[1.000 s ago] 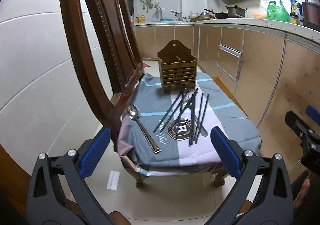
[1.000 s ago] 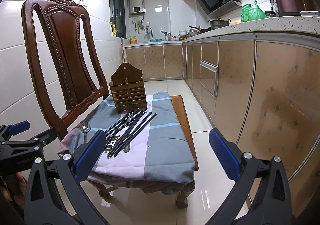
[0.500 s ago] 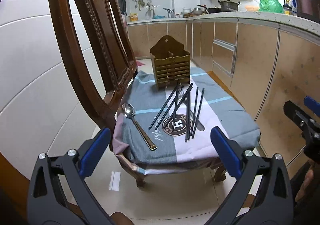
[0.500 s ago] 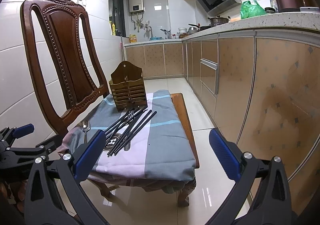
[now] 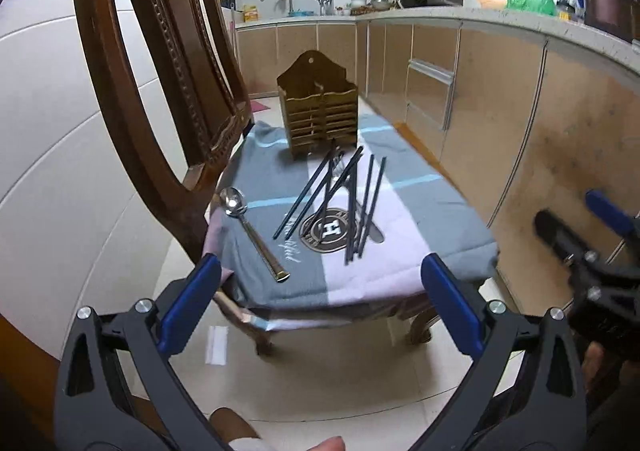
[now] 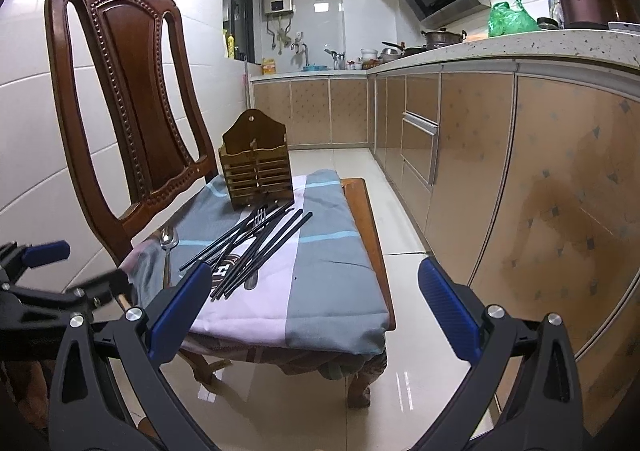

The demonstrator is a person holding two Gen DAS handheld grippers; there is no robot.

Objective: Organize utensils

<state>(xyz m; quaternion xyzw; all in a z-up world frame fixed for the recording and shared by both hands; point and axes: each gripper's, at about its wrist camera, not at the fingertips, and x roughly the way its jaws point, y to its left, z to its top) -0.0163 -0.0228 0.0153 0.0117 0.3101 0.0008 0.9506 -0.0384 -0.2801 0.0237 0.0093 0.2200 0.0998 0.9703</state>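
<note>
A wooden utensil holder [image 5: 320, 107] stands at the far end of a chair seat covered with a grey and pink cloth [image 5: 384, 251]. Several dark chopsticks [image 5: 356, 199] lie fanned on the cloth with a fork partly under them. A metal spoon [image 5: 250, 227] with a gold handle lies at the left. My left gripper [image 5: 318, 301] is open and empty, in front of the seat's near edge. My right gripper [image 6: 312, 305] is open and empty, near the seat's right front; the holder [image 6: 256, 171], chopsticks [image 6: 256, 247] and spoon [image 6: 168, 241] also show there.
The wooden chair back [image 5: 160, 63] rises at the left against a tiled wall. Kitchen cabinets [image 6: 500, 155] and a counter run along the right. Glossy tile floor [image 6: 404, 371] lies between the chair and the cabinets. The other gripper shows at each view's edge.
Both grippers have drifted slightly nearer the seat; the left view has shifted a little. Nothing on the cloth has moved.
</note>
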